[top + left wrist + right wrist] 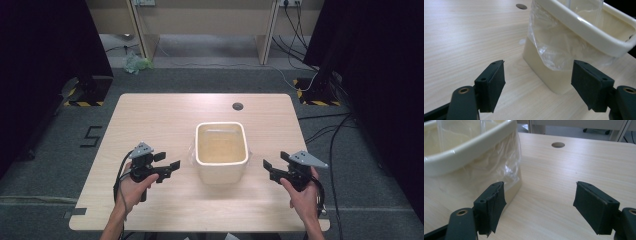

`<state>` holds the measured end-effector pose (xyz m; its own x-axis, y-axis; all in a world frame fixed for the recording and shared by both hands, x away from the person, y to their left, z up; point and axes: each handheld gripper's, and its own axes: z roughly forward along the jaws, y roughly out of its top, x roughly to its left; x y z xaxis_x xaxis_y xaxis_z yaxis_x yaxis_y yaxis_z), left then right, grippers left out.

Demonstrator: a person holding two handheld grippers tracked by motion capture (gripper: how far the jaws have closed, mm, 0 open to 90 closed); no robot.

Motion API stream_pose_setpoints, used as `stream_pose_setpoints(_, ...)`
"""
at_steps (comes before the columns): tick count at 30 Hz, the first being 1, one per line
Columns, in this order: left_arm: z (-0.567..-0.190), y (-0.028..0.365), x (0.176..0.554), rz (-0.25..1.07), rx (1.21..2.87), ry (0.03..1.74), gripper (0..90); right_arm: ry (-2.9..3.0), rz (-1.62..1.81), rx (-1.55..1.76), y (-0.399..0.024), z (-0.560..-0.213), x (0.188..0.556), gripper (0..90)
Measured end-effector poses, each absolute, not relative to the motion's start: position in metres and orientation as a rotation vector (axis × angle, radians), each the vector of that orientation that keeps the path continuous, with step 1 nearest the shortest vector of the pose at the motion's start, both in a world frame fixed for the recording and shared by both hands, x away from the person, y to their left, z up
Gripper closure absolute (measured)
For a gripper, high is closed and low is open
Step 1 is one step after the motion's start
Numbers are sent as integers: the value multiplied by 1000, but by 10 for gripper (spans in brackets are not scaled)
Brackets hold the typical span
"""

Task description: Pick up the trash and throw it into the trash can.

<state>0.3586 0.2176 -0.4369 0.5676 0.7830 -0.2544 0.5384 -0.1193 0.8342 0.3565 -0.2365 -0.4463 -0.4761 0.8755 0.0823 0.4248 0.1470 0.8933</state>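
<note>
A cream plastic bin (221, 151) stands in the middle of the wooden table (150, 120), lined with a clear plastic bag whose edge hangs down its outer sides (554, 50) (499, 167). My left gripper (167, 170) hovers just left of the bin, open, nothing between its jaws. In the left gripper view the bin's near corner (549, 75) lies just beyond the left gripper (537, 85). My right gripper (272, 167) is just right of the bin, open and empty. In the right gripper view the right gripper (539, 205) points past the bin's side (469, 150).
A round cable hole (238, 106) sits in the table behind the bin. Black curtains flank the table, with stands and cables (320, 90) on the grey floor. Bare tabletop lies left and right of the bin.
</note>
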Motion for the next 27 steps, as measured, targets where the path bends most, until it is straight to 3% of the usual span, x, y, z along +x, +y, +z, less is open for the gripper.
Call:
stream_pose_setpoints(15,-491,225,351,260,1900,1182,250,2085,1162,1267,-237,-493,346,240)
stream_pose_setpoints(27,-510,233,344,367,1987,1216,243,2154,1072,1271,-236,-513,340,230)
